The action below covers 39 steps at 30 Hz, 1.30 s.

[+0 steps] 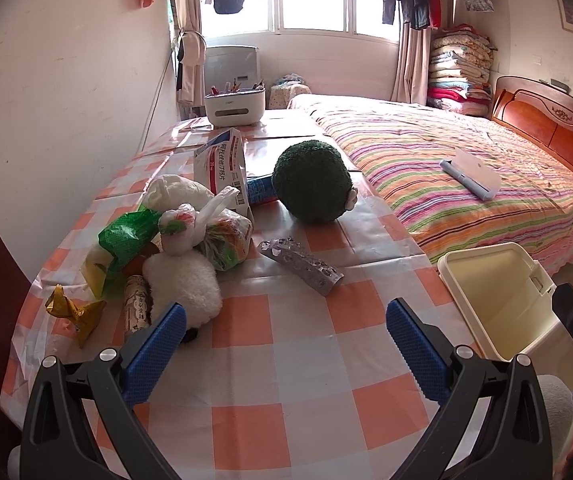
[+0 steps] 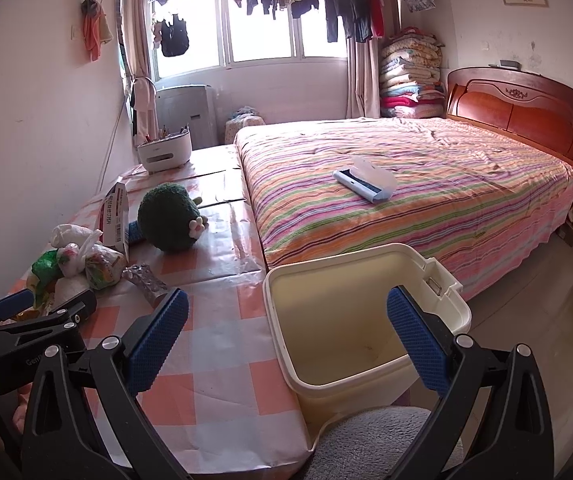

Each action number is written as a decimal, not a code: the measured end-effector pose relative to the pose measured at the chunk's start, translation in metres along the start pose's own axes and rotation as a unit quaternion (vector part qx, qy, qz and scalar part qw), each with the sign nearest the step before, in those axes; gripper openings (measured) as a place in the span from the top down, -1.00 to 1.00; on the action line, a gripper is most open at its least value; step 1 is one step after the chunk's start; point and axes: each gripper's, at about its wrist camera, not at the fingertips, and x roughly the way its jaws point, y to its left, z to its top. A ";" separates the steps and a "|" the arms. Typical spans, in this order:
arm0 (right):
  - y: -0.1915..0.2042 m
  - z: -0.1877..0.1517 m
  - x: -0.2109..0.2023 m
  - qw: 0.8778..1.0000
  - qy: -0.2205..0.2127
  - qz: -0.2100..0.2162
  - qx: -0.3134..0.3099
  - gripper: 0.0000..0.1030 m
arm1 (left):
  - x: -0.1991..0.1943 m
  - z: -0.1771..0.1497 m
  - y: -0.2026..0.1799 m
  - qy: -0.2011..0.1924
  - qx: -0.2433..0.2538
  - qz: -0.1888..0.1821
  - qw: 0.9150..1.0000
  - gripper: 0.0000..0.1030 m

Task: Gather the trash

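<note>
Trash lies on the checked table (image 1: 286, 360): a silver blister pack (image 1: 300, 265), a knotted plastic bag (image 1: 222, 240), a green wrapper (image 1: 126, 236), a gold wrapper (image 1: 74, 312), a paper roll (image 1: 136, 308) and a medicine box (image 1: 222, 168). My left gripper (image 1: 286, 344) is open and empty above the table, just short of the blister pack. My right gripper (image 2: 286, 336) is open and empty over the cream bin (image 2: 318, 276), which stands off the table's right edge and also shows in the left wrist view (image 1: 498, 300).
A white plush toy (image 1: 184, 288) and a green plush ball (image 1: 312, 182) sit among the trash. A white organiser (image 1: 235, 108) stands at the table's far end. A striped bed (image 2: 426, 184) with a blue-white case (image 2: 364, 180) lies to the right.
</note>
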 end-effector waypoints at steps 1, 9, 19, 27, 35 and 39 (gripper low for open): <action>0.000 0.000 0.000 1.000 -0.001 0.001 0.000 -0.89 | 0.000 0.000 0.001 0.000 0.000 0.000 1.000 -0.89; 0.006 0.002 0.000 1.000 -0.001 0.006 -0.004 -0.89 | -0.001 0.000 0.005 0.001 -0.004 0.004 1.000 -0.89; 0.012 0.004 0.001 1.000 -0.002 0.011 -0.010 -0.89 | 0.001 0.000 0.011 0.003 -0.011 0.005 1.000 -0.89; 0.013 0.004 0.001 1.000 -0.002 0.014 -0.012 -0.89 | 0.001 -0.001 0.014 0.003 -0.014 0.008 1.000 -0.89; 0.014 0.003 0.002 1.000 0.000 0.014 -0.012 -0.89 | 0.003 -0.002 0.018 0.004 -0.017 0.009 1.000 -0.89; 0.015 0.003 0.003 1.000 0.001 0.015 -0.013 -0.89 | 0.002 -0.002 0.021 0.003 -0.020 0.011 1.000 -0.89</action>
